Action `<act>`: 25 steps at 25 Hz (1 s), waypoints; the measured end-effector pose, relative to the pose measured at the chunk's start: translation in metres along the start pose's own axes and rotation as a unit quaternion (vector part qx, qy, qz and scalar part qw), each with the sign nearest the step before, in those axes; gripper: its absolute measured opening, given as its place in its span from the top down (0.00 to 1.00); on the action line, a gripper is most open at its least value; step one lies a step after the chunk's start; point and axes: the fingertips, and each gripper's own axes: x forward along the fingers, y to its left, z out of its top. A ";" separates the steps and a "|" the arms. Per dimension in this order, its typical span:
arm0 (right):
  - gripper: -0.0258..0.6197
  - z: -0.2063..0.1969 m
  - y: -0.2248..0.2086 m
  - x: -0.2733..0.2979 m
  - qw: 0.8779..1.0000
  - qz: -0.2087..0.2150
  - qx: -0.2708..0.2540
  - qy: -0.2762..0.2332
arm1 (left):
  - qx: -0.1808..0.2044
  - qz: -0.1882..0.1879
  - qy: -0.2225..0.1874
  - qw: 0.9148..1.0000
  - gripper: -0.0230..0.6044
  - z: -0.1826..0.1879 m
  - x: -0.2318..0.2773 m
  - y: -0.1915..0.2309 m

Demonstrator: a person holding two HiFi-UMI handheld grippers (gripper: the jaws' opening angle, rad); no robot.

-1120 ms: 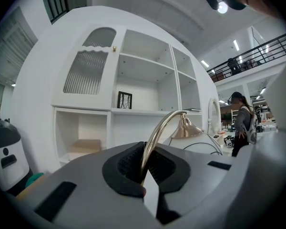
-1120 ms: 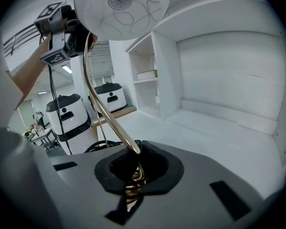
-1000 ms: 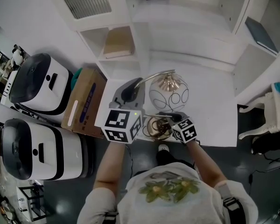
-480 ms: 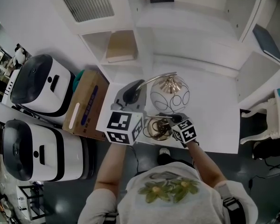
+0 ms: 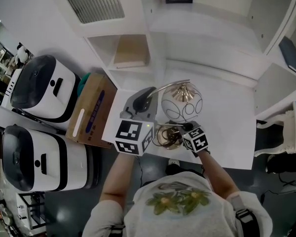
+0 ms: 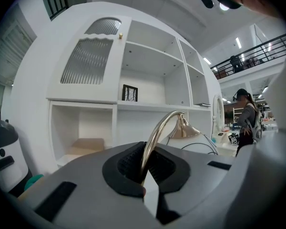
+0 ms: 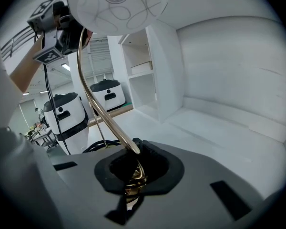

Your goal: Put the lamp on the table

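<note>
The lamp has a white globe shade [image 5: 181,102] with black loops, a curved gold arm [image 5: 168,86] and a gold base [image 5: 167,135]. It is held just over the white table [image 5: 227,132], near the front edge. My left gripper [image 5: 148,93] is shut on the gold arm [image 6: 152,142], which runs up between its jaws to the shade [image 6: 195,140]. My right gripper [image 5: 180,127] is shut on the gold base [image 7: 132,178]. In the right gripper view the arm [image 7: 97,106] curves up to the shade [image 7: 117,1] overhead.
A cardboard box [image 5: 91,110] and two white-and-black machines [image 5: 39,85] [image 5: 34,157] stand left of the table. A white shelf unit [image 5: 130,51] rises behind the table. A white chair [image 5: 283,127] is at the right. A person [image 6: 245,123] stands far off.
Both grippers keep their hold on the lamp. Lamp and grippers have shifted slightly farther in from the table's front edge, and the head view has drifted a little.
</note>
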 end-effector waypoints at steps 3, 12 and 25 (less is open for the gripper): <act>0.91 0.001 -0.004 0.009 1.000 0.003 0.000 0.005 | -0.001 0.000 0.003 1.000 0.92 -0.003 0.007 0.006; 0.91 0.005 -0.017 0.029 1.000 0.009 -0.004 0.020 | -0.006 0.002 0.008 1.000 0.92 -0.012 0.024 0.021; 0.91 -0.001 -0.027 0.051 0.999 0.014 0.001 0.037 | -0.012 0.004 0.014 1.000 0.92 -0.027 0.036 0.034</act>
